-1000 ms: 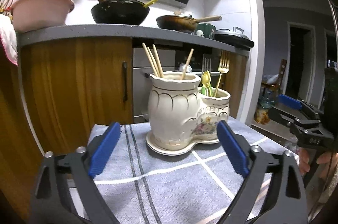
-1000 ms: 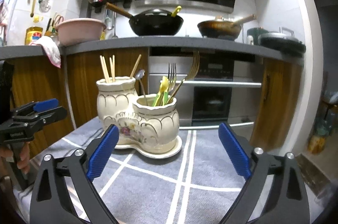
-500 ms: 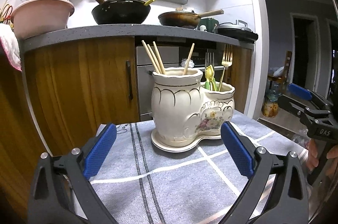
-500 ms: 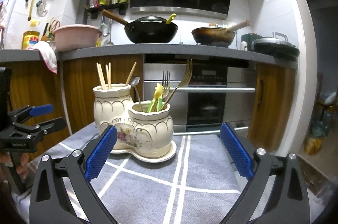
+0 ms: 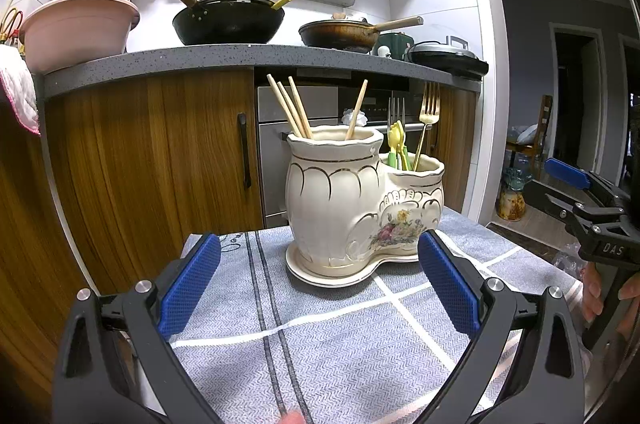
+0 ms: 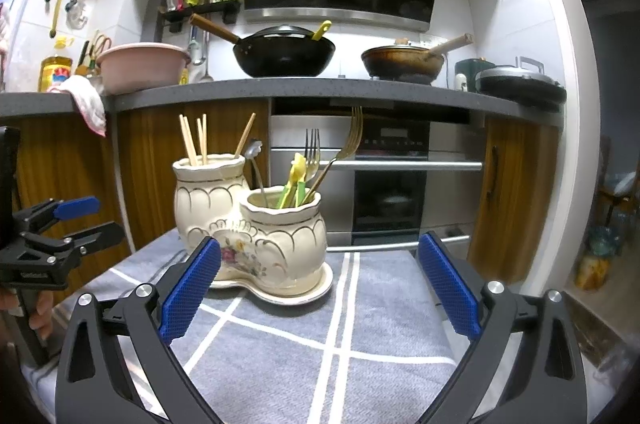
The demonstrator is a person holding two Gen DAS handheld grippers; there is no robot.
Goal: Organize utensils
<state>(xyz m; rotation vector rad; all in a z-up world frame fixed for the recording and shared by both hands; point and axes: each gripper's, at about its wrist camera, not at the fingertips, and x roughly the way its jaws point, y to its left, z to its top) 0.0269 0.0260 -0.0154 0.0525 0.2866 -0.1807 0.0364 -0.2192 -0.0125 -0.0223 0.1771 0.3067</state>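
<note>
Left wrist view first: your left gripper stands with its blue pads spread wide and nothing between them, low in the frame over the grey checked cloth. Straight ahead, at centre frame, sits the cream two-pot holder on its saucer. Reading left to right, the taller pot carries the wooden chopsticks, which lean up toward the upper left; the shorter pot just right of it carries the yellow-green pieces and the gold fork, whose long axis runs near upright with the tines on top. At the right edge your right gripper shows from the side, a hand under it.

Right wrist view gives the mirror: the left gripper at the left edge, then the tall pot behind, then the short pot nearer the lens, left of centre. Your right gripper is likewise spread and empty, its left pad overlapping the holder's base in the picture, though I judge it short of touching.

Every utensil seen stands in a pot, and no loose one shows on the cloth. By my reckoning the short pot lies nearer your right hand and the tall pot nearer your left, so any pull should follow the handles' upright line.
</note>
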